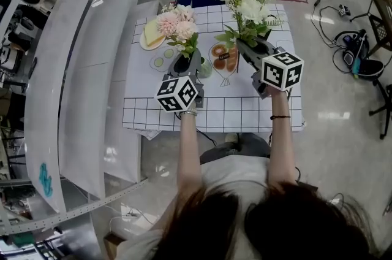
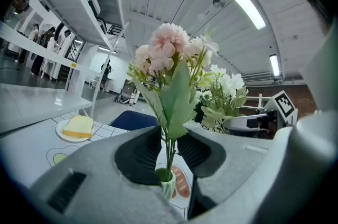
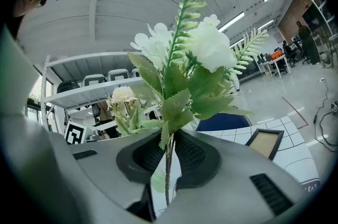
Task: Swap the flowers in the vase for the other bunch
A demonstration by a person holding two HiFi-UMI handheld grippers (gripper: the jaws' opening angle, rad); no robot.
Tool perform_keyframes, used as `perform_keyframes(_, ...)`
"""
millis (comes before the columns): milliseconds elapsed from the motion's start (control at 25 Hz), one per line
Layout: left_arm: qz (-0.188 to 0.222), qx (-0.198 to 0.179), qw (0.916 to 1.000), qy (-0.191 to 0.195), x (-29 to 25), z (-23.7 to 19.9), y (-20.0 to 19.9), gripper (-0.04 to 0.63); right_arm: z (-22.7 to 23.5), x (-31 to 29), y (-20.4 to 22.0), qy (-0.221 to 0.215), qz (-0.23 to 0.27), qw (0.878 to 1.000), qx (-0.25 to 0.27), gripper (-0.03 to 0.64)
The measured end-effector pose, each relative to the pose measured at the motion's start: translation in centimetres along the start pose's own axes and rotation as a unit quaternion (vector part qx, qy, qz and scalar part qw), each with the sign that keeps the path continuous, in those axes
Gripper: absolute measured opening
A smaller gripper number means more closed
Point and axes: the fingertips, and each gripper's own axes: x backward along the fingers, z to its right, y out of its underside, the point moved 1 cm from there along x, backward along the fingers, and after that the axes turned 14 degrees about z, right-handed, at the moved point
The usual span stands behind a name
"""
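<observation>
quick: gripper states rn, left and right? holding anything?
Left gripper: closed on the pink bunch by its stems, just above the vase.
Right gripper: closed on the white bunch by its stems.

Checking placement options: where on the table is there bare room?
Bare: the tablecloth strip along the person's edge. Crowded: the middle, where left gripper holds the pink bunch and right gripper the white bunch by the vase; a plate sits rear-left.

head: above, steeply down | gripper views: close, roughly level along jaws | shared: white flowers (image 1: 250, 7)
</observation>
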Motion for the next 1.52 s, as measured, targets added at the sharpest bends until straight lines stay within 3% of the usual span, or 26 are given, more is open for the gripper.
perform_keyframes(1520, 0.104, -0.001, 0.9944, -0.018, 0.9, 0.1, -7.8, 0.098, -1.7, -1.4, -0.9, -0.034, -0.009, 0.999, 0.005, 0.054)
